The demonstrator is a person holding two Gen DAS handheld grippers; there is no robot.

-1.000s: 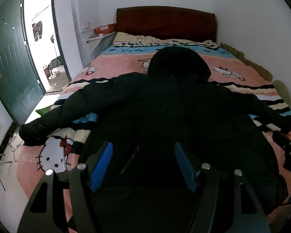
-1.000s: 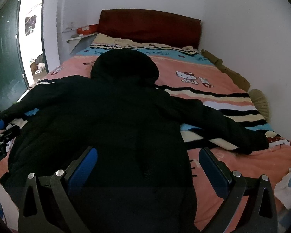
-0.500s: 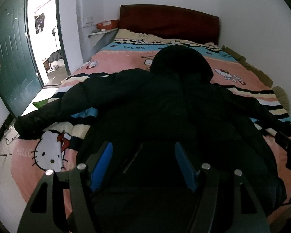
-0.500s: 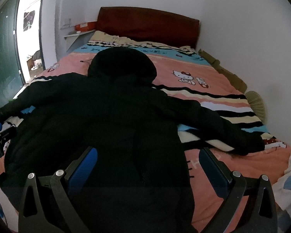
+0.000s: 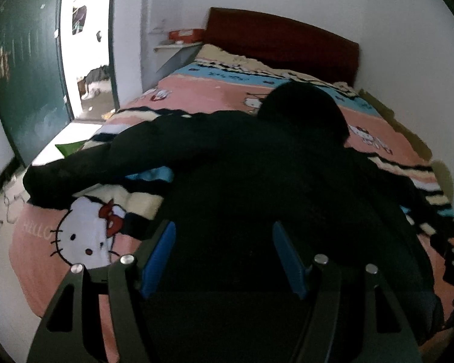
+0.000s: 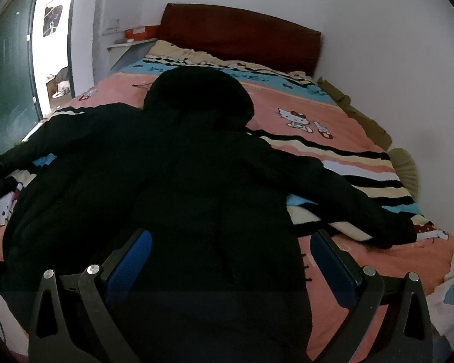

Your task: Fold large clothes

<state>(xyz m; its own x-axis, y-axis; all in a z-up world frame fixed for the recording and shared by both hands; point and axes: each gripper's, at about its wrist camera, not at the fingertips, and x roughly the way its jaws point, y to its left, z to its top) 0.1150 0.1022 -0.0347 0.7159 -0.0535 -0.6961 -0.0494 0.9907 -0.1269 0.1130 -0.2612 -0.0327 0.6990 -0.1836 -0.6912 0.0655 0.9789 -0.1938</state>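
Note:
A large black hooded jacket (image 5: 257,175) lies flat on the bed, hood toward the headboard, both sleeves spread out; it also fills the right wrist view (image 6: 181,181). My left gripper (image 5: 224,254) is open and empty, hovering over the jacket's lower left part. My right gripper (image 6: 233,260) is open wide and empty, above the jacket's lower right edge. The left sleeve cuff (image 5: 45,181) lies near the bed's left edge. The right sleeve cuff (image 6: 396,230) lies near the right edge.
The bed has a pink Hello Kitty blanket (image 5: 75,242) and a dark red headboard (image 5: 281,45). A green door (image 5: 27,69) stands open at the left. A white wall (image 6: 393,60) runs along the bed's right side. A shelf with an orange box (image 6: 139,33) is beside the headboard.
Both grippers have moved slightly and turned; the left view has swung left, showing more of the door and the left sleeve. The jacket has not moved. Both grippers stay open.

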